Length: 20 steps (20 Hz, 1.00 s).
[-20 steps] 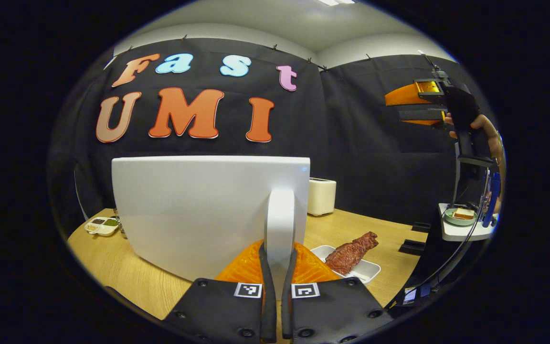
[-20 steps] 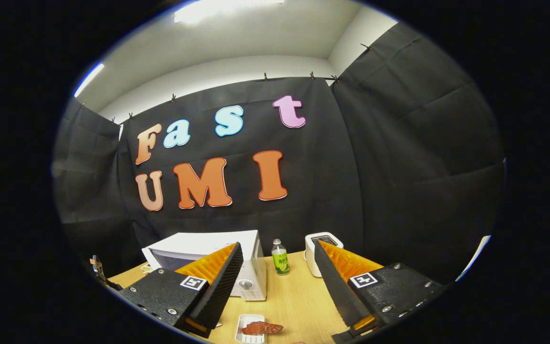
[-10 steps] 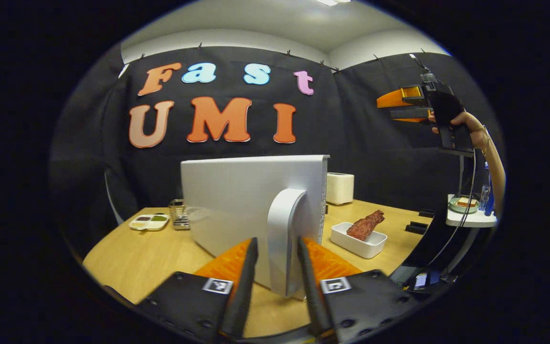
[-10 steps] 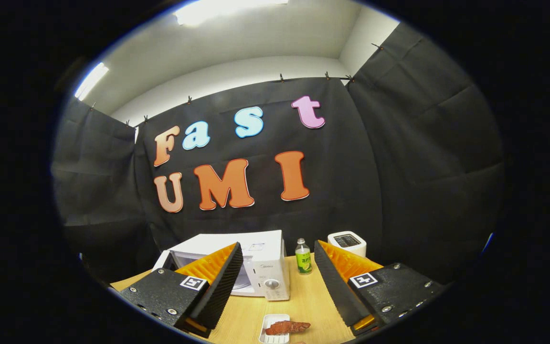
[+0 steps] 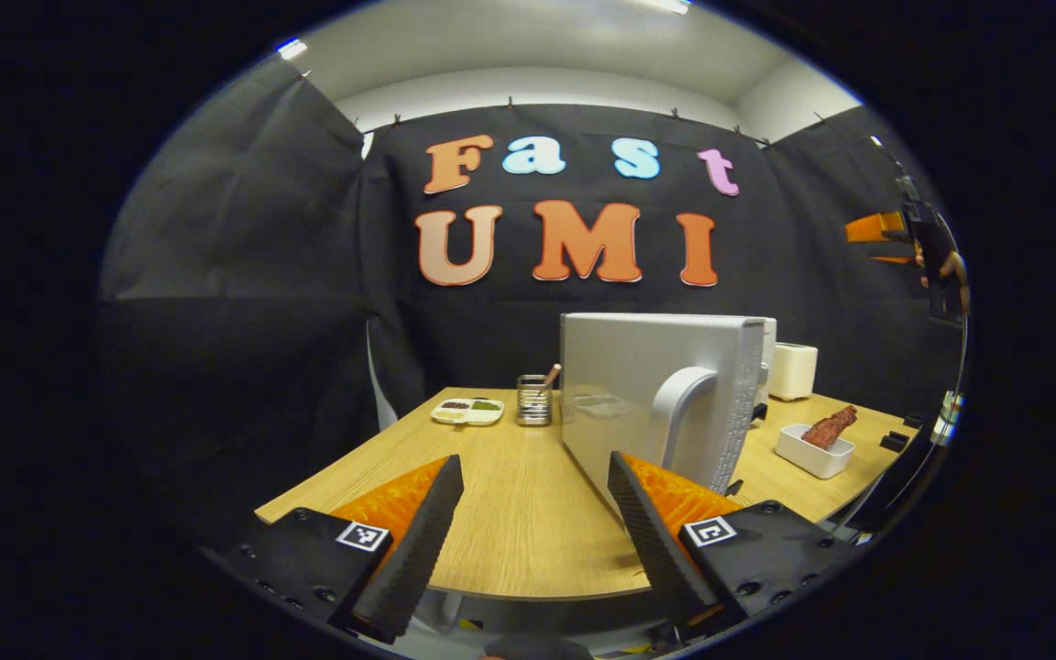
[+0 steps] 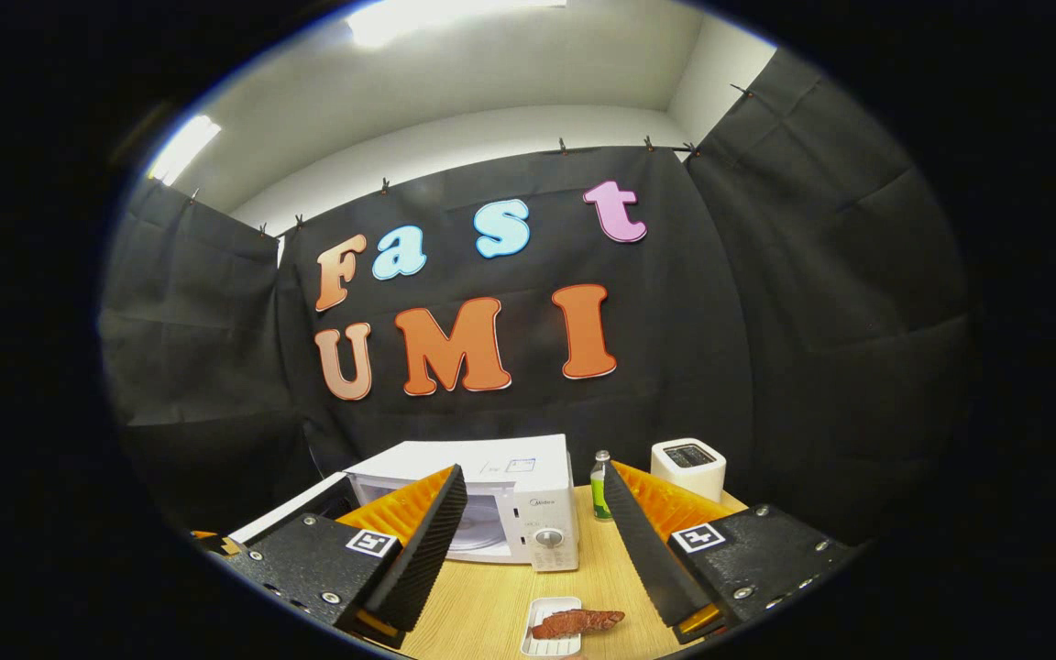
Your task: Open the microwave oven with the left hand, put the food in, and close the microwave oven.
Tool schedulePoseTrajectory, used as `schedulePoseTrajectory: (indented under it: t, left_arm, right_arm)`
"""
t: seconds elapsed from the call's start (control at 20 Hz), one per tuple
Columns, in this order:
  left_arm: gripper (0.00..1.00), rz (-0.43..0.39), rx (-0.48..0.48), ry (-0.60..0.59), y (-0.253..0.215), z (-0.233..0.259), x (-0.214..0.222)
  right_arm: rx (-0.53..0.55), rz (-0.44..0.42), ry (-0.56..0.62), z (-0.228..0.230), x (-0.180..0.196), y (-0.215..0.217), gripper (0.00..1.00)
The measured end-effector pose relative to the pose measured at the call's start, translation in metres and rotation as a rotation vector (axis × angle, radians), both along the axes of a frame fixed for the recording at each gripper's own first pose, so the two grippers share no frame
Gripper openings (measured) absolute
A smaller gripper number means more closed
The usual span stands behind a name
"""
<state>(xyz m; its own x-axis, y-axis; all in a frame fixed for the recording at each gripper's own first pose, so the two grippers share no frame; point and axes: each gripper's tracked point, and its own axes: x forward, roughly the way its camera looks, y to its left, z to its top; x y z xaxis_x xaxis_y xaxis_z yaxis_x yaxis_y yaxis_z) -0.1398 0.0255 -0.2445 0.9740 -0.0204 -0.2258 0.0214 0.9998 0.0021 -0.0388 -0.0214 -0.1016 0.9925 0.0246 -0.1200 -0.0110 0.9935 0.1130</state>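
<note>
The white microwave [image 6: 510, 495] stands at the back of the wooden table, its door [image 5: 656, 394] swung wide open to the left. In the left gripper view I see the door's outer face and its curved handle [image 5: 686, 412]. My left gripper [image 5: 531, 477] is open, a short way back from the handle, with nothing between its fingers. The food, a reddish piece of meat [image 6: 576, 622], lies in a small white tray [image 5: 812, 454] in front of the microwave. My right gripper [image 6: 533, 486] is open and empty, held high above the table; it also appears far off [image 5: 885, 238].
A white toaster [image 6: 688, 467] and a green bottle [image 6: 599, 486] stand right of the microwave. A divided sauce dish [image 5: 467, 411] and a metal utensil holder [image 5: 534, 403] sit at the table's far left. The table's front edge [image 5: 528, 587] is close below my left gripper.
My left gripper let go of the door handle, opened and drew back to the left. The door has swung fully open. The right gripper stays open and has turned slightly left towards the microwave.
</note>
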Motion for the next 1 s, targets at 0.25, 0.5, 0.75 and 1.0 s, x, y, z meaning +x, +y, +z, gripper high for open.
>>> schedulePoseTrajectory:
  t: [0.25,0.5,0.75,1.0]
  left_arm:
    - [0.95,0.089,-0.007,-0.002,0.047,0.000,0.010]
    - [0.94,0.153,-0.007,-0.030,0.081,0.009,0.022]
    - [0.95,0.170,0.029,-0.076,0.099,0.025,0.039]
    - [0.98,0.127,0.044,-0.116,0.092,0.035,0.048]
  right_arm:
    - [0.001,-0.055,0.028,-0.033,-0.010,-0.016,0.93]
    - [0.074,-0.127,0.120,-0.100,-0.021,-0.036,0.93]
    - [0.262,-0.247,0.247,-0.180,-0.023,-0.062,0.95]
    - [0.412,-0.302,0.336,-0.242,-0.026,-0.061,0.95]
